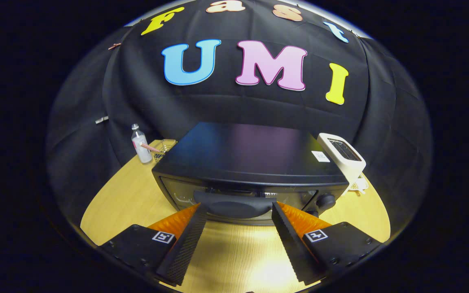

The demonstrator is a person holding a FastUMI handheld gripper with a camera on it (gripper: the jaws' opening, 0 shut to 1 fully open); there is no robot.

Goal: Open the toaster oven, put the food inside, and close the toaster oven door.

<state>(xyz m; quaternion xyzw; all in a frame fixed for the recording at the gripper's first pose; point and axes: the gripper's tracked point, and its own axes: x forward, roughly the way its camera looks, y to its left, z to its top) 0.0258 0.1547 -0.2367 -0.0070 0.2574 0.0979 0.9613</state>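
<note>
We hold the hand-held gripper [236, 209] spread wide and empty, its two fingers flanking the dark handle [234, 204] at the top of the toaster oven door [185, 191]. The toaster oven [250, 162], a black box with a knob [325, 201] at its right front, stands square ahead of us on the desk [128, 191], and its glass door is up and closed. We see no food on the desk or between the fingers, and the dim glass does not let us tell whether anything lies inside. That fits two stages alike: a door waiting to be pulled down, or one shut again on a loaded oven. The desk is pale wood, brightly lit just under the fingers. Behind the oven's left corner stand a small clear bottle [140, 144] and a wire basket [165, 147]; a white slot toaster [342, 156] sits just beside its right rear corner. Black cloth walls the booth.
</note>
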